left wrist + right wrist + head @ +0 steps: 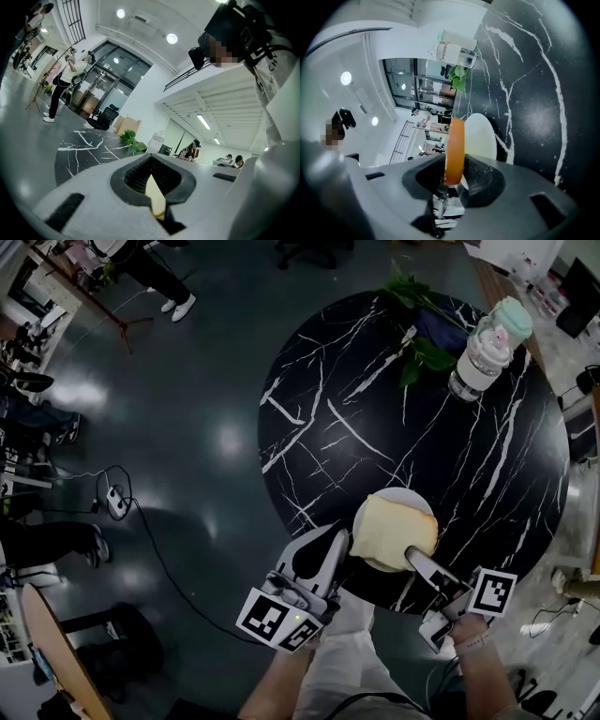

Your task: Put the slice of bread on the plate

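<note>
The pale slice of bread [394, 531] lies about flat over the white plate [403, 493], near the front edge of the black marble table [375, 409]. My right gripper [410, 554] is shut on the slice's near edge. In the right gripper view the bread [454, 150] shows edge-on with its orange crust, clamped in that gripper [452, 180], and the plate [480, 136] is just beside it. My left gripper [339, 542] sits just left of the slice with its jaws together. In the left gripper view that gripper [152, 187] shows only a pale sliver in the slit between its jaws.
A clear bottle with a pale lid [487, 348] and a leafy green plant [417, 334] stand at the table's far side. A power strip [117, 502] and its cable lie on the dark floor at left. Other people stand around the room's edges.
</note>
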`<state>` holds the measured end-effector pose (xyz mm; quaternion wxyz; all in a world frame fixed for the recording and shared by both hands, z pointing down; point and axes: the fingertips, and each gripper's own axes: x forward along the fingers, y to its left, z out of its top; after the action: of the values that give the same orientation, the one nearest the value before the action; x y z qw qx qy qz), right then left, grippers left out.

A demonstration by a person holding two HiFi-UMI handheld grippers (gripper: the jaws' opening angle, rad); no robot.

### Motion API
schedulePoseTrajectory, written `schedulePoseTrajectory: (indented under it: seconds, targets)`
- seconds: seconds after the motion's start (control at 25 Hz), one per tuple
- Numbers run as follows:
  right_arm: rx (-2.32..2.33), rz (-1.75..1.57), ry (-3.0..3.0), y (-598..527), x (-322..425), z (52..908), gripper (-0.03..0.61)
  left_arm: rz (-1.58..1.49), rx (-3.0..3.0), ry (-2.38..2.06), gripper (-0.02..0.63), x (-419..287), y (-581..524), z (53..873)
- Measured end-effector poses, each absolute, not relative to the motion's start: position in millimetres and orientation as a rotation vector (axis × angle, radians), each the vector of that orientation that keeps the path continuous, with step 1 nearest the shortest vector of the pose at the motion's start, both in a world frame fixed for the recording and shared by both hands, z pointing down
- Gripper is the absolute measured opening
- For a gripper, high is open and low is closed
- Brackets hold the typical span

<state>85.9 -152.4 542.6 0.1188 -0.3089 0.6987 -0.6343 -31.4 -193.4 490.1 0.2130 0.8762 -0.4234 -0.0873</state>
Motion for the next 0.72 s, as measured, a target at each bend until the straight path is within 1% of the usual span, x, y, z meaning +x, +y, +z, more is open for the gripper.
schedulePoseTrajectory:
  seconds: [0.12,0.2,0.32,0.6,0.72]
  targets:
    - [-0.989,-1.825,2.138,-152.0,84.9,542.9,0.103,-0.247,2.423,-1.18,0.009,-35.4,-190.5,489.4]
    - [-1.047,-1.8,2.203,-153.2,85.7,541.9,0.149,-0.253,2.423,-1.177,0.009,-36.0,-190.4,487.8]
    - [-1.152,-1.728,2.358,-154.8,86.5,542.7,0.184,-0.263,2.423,-1.171,0.009,-35.8,-191.2,485.4]
    - [-1.335,-1.452,2.831,-151.3,86.2,548.8,0.207,-0.266,2.422,-1.144,0.009,-31.1,-188.4,485.2]
    - [-1.332,-1.416,2.916,-154.5,83.2,545.7,0.209,-0.276,2.414,-1.131,0.009,-30.9,-186.3,485.7]
